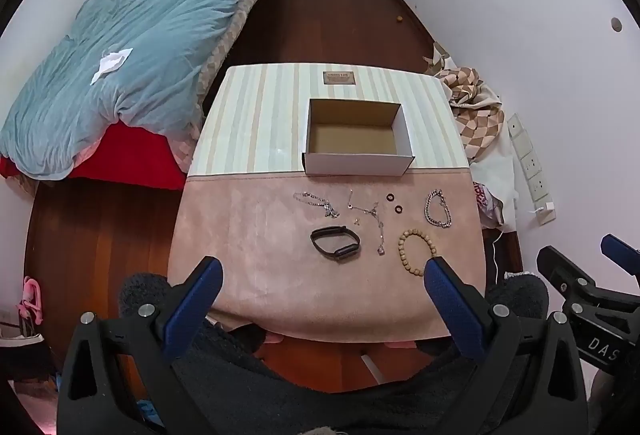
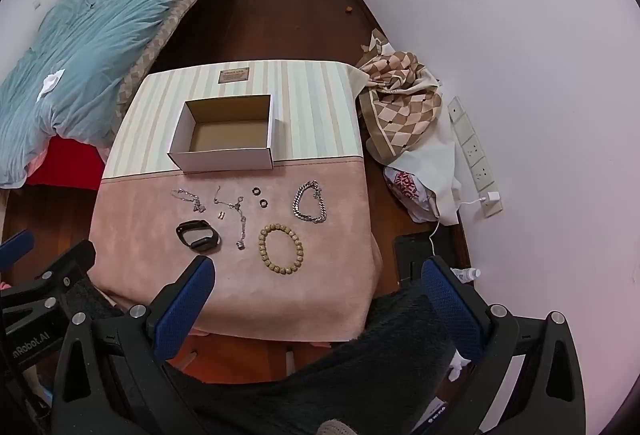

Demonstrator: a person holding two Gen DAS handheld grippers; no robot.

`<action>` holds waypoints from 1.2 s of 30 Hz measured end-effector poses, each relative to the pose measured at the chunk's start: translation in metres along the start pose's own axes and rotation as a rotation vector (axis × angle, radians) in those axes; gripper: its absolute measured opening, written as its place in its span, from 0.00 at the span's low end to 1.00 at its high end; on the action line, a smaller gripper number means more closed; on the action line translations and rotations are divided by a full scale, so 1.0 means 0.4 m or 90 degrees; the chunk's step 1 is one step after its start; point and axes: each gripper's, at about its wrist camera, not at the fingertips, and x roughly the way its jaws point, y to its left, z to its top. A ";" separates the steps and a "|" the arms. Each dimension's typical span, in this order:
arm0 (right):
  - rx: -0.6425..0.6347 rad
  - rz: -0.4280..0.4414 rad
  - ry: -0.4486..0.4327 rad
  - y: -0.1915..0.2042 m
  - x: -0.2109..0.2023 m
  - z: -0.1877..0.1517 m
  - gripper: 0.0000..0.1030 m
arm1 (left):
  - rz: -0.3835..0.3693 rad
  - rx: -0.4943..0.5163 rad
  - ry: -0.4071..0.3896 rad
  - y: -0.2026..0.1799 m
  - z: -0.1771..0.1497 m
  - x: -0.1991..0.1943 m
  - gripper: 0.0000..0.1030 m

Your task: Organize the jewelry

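While both grippers hover short of the table (image 1: 256, 235), left (image 1: 324, 271) and right (image 2: 318, 271) fingers spread wide, holding nothing.

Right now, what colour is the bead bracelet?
The bead bracelet is light tan, clearest in the right wrist view.

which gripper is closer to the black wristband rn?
Left. The left gripper is centred just short of the black wristband; the right gripper sits off to its right, nearer the wooden bead bracelet. Both are open, touching nothing.
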 end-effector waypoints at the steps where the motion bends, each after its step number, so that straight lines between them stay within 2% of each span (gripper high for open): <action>1: 0.000 0.000 0.001 -0.002 0.002 0.001 1.00 | -0.001 0.000 -0.002 0.001 0.001 -0.001 1.00; 36: -0.009 0.006 -0.005 0.020 -0.002 0.000 1.00 | -0.004 -0.009 -0.005 0.014 0.003 -0.015 1.00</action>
